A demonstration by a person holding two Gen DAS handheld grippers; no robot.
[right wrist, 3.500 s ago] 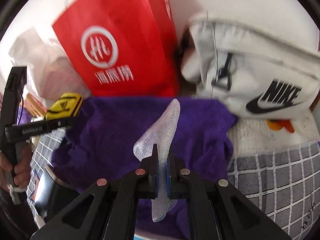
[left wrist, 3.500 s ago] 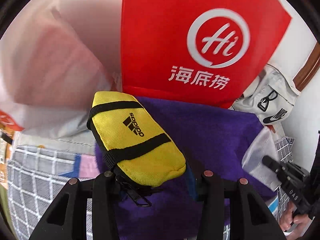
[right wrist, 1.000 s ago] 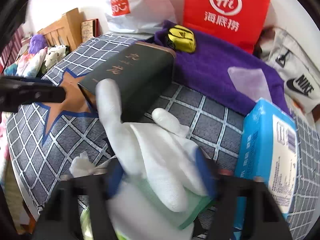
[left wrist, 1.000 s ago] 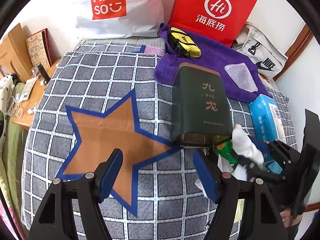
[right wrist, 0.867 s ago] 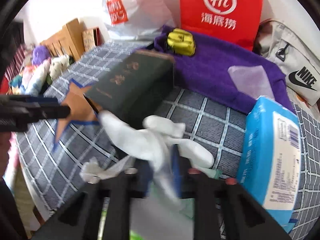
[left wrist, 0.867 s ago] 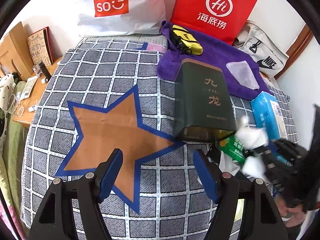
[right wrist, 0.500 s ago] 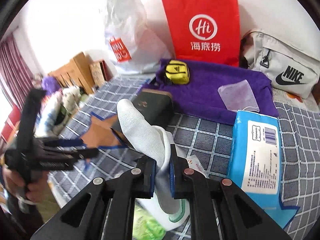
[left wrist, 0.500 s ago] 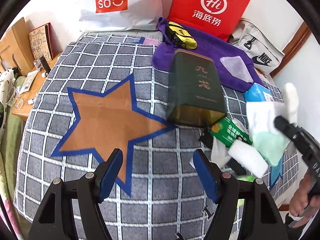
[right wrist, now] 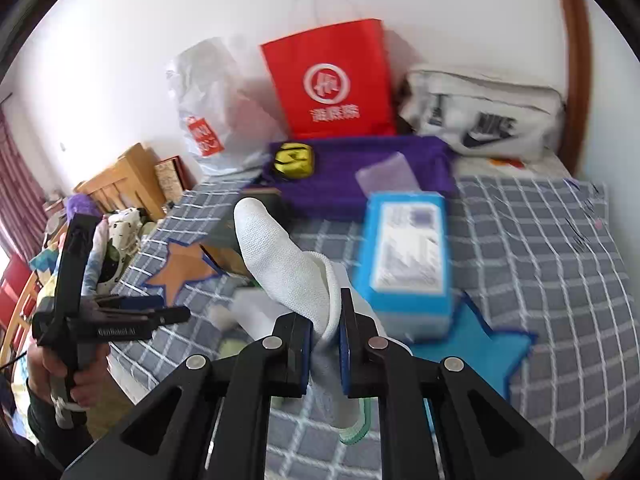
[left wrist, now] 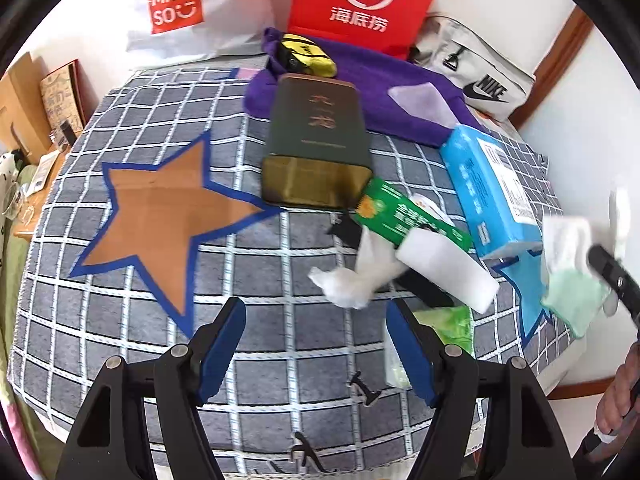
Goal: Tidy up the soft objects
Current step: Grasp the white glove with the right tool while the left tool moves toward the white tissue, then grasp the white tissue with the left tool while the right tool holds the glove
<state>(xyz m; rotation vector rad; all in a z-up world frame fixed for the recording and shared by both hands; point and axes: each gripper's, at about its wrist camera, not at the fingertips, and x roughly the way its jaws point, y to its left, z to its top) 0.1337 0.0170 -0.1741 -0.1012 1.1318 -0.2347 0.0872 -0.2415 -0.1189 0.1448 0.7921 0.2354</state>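
- The right gripper is closed on a white glove; the glove is pinched between both blue pads, with a finger of it standing up above the jaws and its green-edged cuff hanging below them.
- In the left wrist view, the same glove is seen held in the air at the right edge, above the bed's right side and clear of the checked bedspread.
- The left gripper is held with its fingers spread wide and nothing between them, above the near part of the bedspread.
- A second white glove lies crumpled on the bedspread, just ahead of the left gripper.
- A white roll lies beside that glove, touching a green packet.
- A dark green tin lies flat behind the packet, its far end at the edge of a purple towel.
- On the towel rest a yellow pouch and a translucent mesh piece, well apart.
- A blue tissue pack lies to the right of the tin.
- A red paper bag, a white Miniso bag and a grey Nike bag stand along the wall.
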